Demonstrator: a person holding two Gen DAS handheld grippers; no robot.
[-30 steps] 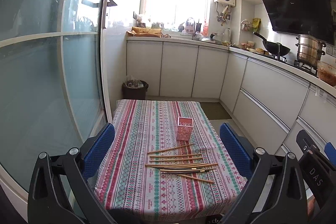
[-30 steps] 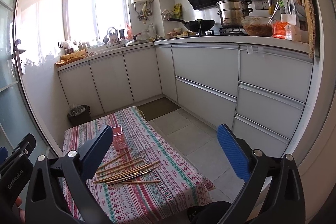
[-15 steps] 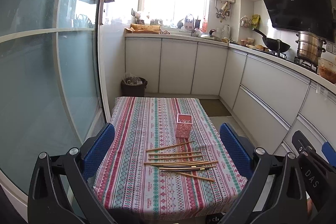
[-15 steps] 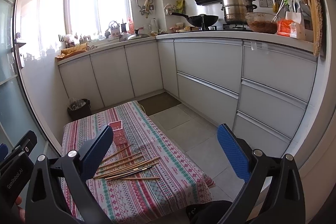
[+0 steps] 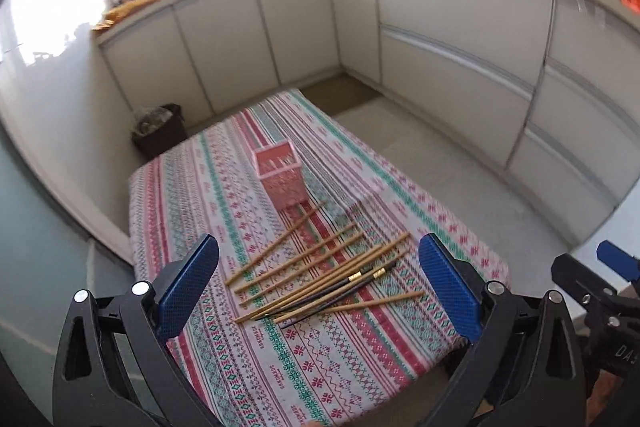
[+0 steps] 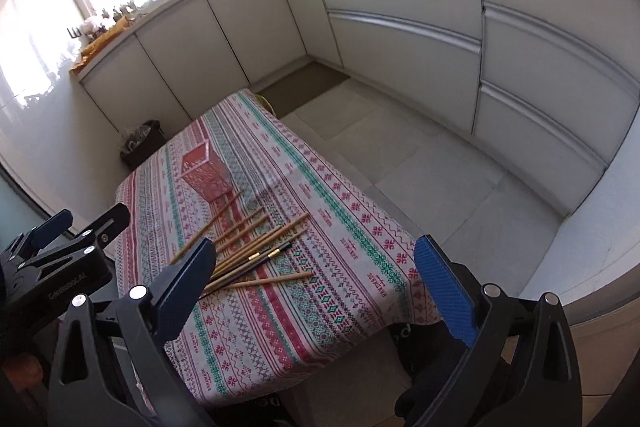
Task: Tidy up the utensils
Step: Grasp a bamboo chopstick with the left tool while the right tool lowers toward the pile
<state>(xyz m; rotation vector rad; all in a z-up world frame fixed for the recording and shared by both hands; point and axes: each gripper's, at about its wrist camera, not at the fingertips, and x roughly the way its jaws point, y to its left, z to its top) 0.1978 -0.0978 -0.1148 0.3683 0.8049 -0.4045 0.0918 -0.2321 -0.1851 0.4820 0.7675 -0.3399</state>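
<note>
- The chopsticks (image 5: 320, 267) are thin, round, light wooden sticks, lying loose and fanned out on the desk (image 5: 328, 355); two dark ones with gold bands (image 5: 362, 277) lie crossed among them.
- A woven cloth with red, green and white patterned stripes covers the desk.
- The pink holder (image 5: 280, 179), a square perforated cup, stands upright just beyond the sticks.
- The left hand-held gripper (image 5: 320, 291) hangs above the sticks, its blue textured pads (image 5: 188, 291) wide apart, empty.
- The right hand-held gripper (image 6: 316, 291) is likewise spread and empty, over the desk's near edge.
- A dark bin (image 5: 160, 131) stands on the floor by the white cabinets (image 5: 452, 67).
</note>
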